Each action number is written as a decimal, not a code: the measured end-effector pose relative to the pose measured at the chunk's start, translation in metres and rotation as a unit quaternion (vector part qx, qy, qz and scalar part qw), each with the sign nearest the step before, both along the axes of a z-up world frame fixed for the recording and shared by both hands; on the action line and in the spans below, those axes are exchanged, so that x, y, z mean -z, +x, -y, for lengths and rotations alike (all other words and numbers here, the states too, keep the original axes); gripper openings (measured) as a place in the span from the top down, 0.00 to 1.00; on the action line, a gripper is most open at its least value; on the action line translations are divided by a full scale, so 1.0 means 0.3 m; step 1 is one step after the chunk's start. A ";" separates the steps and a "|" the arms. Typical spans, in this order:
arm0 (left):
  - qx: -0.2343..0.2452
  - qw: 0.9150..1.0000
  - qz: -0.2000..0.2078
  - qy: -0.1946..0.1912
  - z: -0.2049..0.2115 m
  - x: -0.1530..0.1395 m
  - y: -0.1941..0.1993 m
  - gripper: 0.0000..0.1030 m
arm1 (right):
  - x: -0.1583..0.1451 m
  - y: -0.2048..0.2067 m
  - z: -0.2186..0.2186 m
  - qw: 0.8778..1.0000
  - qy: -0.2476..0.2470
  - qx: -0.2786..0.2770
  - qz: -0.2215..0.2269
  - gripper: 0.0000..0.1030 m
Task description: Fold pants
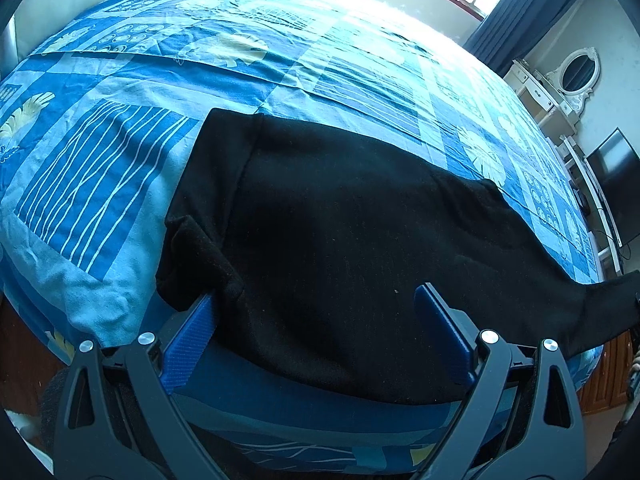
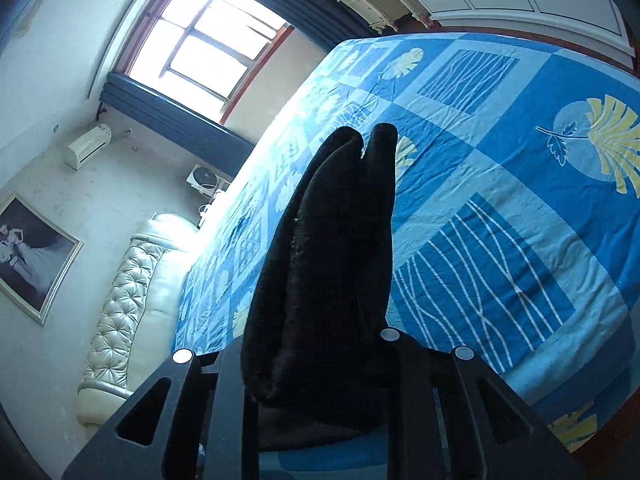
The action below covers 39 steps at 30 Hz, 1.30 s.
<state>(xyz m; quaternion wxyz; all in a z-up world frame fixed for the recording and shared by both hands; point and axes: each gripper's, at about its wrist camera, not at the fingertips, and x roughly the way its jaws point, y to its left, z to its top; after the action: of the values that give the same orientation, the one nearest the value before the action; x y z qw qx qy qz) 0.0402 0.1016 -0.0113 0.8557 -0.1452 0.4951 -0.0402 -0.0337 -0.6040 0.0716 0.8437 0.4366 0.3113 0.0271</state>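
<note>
Right gripper (image 2: 320,360) of mine is clamped on a bunched end of the black fleecy pants (image 1: 340,220) at lower centre (lifted, I judge, to fold over), while my left gripper (image 1: 316,332) stands apart over them on the blue patterned bedspread (image 1: 120,160).

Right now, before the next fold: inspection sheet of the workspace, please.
Surface: bed under a blue patterned sheet, wrinkled.
Job's things: black pants spread near the bed's near edge; one end lifted off it.
Clutter: nothing seen on the bed.
Grippers: left gripper open, its blue pads either side of the cloth; right gripper shut on bunched pants.
Cables: cable by the TV.
Surroundings: window, padded headboard, white dresser.
</note>
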 end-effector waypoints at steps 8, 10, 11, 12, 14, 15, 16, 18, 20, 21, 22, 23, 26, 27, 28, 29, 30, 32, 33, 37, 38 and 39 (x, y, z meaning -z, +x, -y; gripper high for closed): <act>0.013 1.000 0.013 0.009 0.042 -0.035 -0.009 0.07 | -0.162 0.071 -0.337 0.992 -0.056 -0.103 0.035 0.79; 0.020 1.000 0.017 0.013 0.056 -0.042 -0.014 0.07 | -0.153 0.110 -0.442 0.989 -0.070 -0.128 0.032 0.79; 0.022 1.000 0.017 0.011 0.062 -0.044 -0.017 0.07 | -0.133 0.131 -0.488 0.987 -0.077 -0.140 0.027 0.79; 0.025 1.000 0.017 0.008 0.069 -0.045 -0.019 0.07 | -0.115 0.152 -0.536 0.985 -0.086 -0.150 0.020 0.79; 0.034 0.999 0.016 0.004 0.085 -0.044 -0.024 0.07 | -0.065 0.182 -0.631 0.981 -0.099 -0.168 0.001 0.79; 0.039 0.999 0.015 0.004 0.094 -0.044 -0.026 0.07 | -0.038 0.198 -0.676 0.978 -0.110 -0.177 -0.009 0.79; 0.042 0.999 0.016 0.004 0.101 -0.045 -0.028 0.07 | -0.015 0.213 -0.723 0.975 -0.123 -0.184 -0.020 0.79; 0.049 0.999 0.019 0.007 0.116 -0.048 -0.033 0.07 | 0.052 0.241 -0.795 0.970 -0.135 -0.200 -0.042 0.79; 0.055 0.998 0.023 0.012 0.129 -0.051 -0.038 0.07 | 0.109 0.262 -0.869 0.962 -0.155 -0.215 -0.061 0.79; 0.057 0.998 0.024 0.013 0.133 -0.051 -0.040 0.07 | 0.135 0.269 -0.905 0.957 -0.174 -0.221 -0.071 0.79; 0.058 0.998 0.024 0.012 0.136 -0.050 -0.041 0.07 | 0.153 0.269 -0.939 0.952 -0.191 -0.226 -0.079 0.79; 0.058 0.998 0.022 0.010 0.137 -0.048 -0.040 0.07 | 0.176 0.274 -0.966 0.948 -0.201 -0.230 -0.086 0.79; 0.058 0.998 0.017 0.005 0.138 -0.040 -0.038 0.07 | 0.238 0.282 -1.034 0.933 -0.247 -0.238 -0.106 0.79; 0.058 0.998 0.016 0.004 0.139 -0.039 -0.037 0.07 | 0.245 0.277 -1.063 0.927 -0.266 -0.241 -0.110 0.79; 0.059 0.998 0.016 0.004 0.140 -0.037 -0.037 0.07 | 0.254 0.272 -1.084 0.922 -0.277 -0.245 -0.112 0.79; 0.059 0.998 0.016 0.004 0.142 -0.036 -0.037 0.07 | 0.267 0.272 -1.094 0.920 -0.282 -0.248 -0.115 0.79; 0.060 0.998 0.016 0.004 0.144 -0.036 -0.037 0.07 | 0.282 0.274 -1.099 0.918 -0.284 -0.249 -0.120 0.79; 0.061 0.998 0.015 0.003 0.145 -0.034 -0.037 0.07 | 0.305 0.271 -1.103 0.918 -0.281 -0.251 -0.126 0.75; 0.061 0.998 0.014 0.003 0.146 -0.032 -0.037 0.07 | 0.310 0.265 -1.110 0.919 -0.276 -0.250 -0.125 0.72; 0.061 0.998 0.010 0.001 0.145 -0.024 -0.037 0.07 | 0.310 0.252 -1.120 0.925 -0.251 -0.260 -0.118 0.53; 0.061 0.998 0.009 0.002 0.145 -0.022 -0.036 0.07 | 0.306 0.245 -1.127 0.927 -0.240 -0.264 -0.114 0.50; 0.061 0.998 0.008 0.001 0.146 -0.020 -0.035 0.07 | 0.303 0.238 -1.134 0.928 -0.230 -0.271 -0.110 0.48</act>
<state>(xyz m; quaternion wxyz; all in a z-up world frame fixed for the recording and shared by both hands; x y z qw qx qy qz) 0.0298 0.0578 -0.0054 0.8559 -0.1129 0.4960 -0.0932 0.0376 -0.2638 -0.0193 0.8421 0.1297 0.5059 0.1343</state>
